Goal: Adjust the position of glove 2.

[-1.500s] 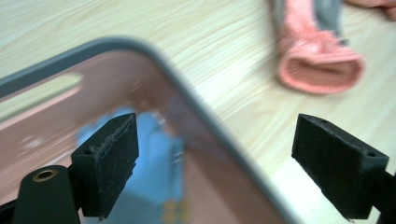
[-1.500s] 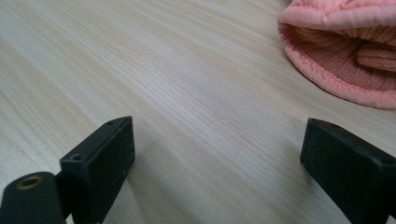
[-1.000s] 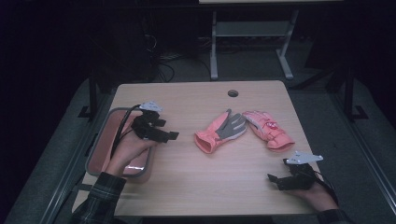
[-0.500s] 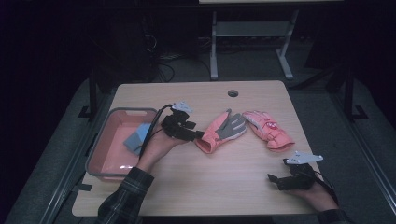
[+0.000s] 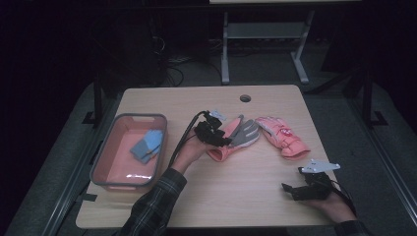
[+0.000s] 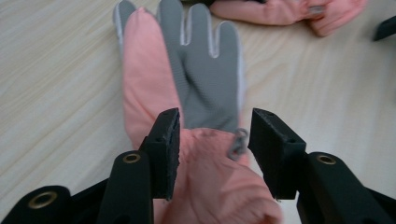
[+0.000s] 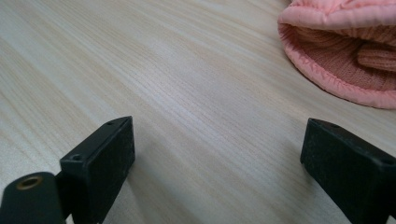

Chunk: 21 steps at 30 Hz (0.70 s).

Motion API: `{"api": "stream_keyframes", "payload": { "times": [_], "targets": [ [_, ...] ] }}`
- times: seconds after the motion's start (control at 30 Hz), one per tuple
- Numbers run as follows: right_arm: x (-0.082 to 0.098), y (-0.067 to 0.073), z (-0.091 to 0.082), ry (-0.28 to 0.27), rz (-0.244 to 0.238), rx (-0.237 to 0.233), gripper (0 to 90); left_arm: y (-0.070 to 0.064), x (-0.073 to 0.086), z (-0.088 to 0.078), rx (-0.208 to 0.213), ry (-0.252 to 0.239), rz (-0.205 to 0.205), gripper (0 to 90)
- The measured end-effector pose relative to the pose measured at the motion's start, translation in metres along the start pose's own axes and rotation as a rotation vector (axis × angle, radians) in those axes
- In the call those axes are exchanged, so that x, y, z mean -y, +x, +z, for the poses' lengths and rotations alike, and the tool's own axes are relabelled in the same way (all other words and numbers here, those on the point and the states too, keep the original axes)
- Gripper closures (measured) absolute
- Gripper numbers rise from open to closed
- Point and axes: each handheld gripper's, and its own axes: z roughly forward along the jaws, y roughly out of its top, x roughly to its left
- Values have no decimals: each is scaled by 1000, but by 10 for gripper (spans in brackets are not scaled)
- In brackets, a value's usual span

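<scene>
A pink glove with a grey palm (image 5: 241, 135) lies palm up at mid-table, its fingers pointing away in the left gripper view (image 6: 205, 70). My left gripper (image 5: 223, 140) is open, and its jaws straddle this glove's pink cuff (image 6: 212, 135). A second pink glove (image 5: 282, 137) lies just to the right of the first. My right gripper (image 5: 290, 189) rests near the table's front right edge, open wide with nothing between its jaws (image 7: 219, 133). The second glove's ribbed cuff opening (image 7: 345, 51) faces it from a short way off.
A pink tray (image 5: 115, 169) stands at the table's left with a blue glove (image 5: 146, 145) lying in it. A small round hole (image 5: 245, 98) sits near the table's far edge. Bare wood lies between the gloves and the right gripper.
My left gripper has moved right from over the tray to the grey-palmed glove's cuff, and the blue glove now shows in the tray. The right gripper has stayed put.
</scene>
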Motion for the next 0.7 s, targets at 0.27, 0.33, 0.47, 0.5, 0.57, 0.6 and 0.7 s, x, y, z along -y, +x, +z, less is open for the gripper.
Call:
{"api": "stream_keyframes", "payload": {
  "times": [0.27,0.33,0.47,0.5,0.57,0.6,0.7],
  "targets": [
    [0,0,0,0,2,0,93,18,6,9,-21,18,-25,747],
    [0,0,0,0,0,0,93,20,9,12,-15,17,-48,790],
    [0,0,0,0,0,0,93,18,13,13,22,41,-43,892],
    [0,0,0,0,0,0,93,16,14,12,25,47,-35,893],
    [0,0,0,0,0,0,93,12,17,10,38,49,-26,894],
    [0,0,0,0,0,0,93,9,18,8,49,53,-27,894],
    [0,0,0,0,0,0,93,0,24,4,70,59,-14,895]
  ]
}}
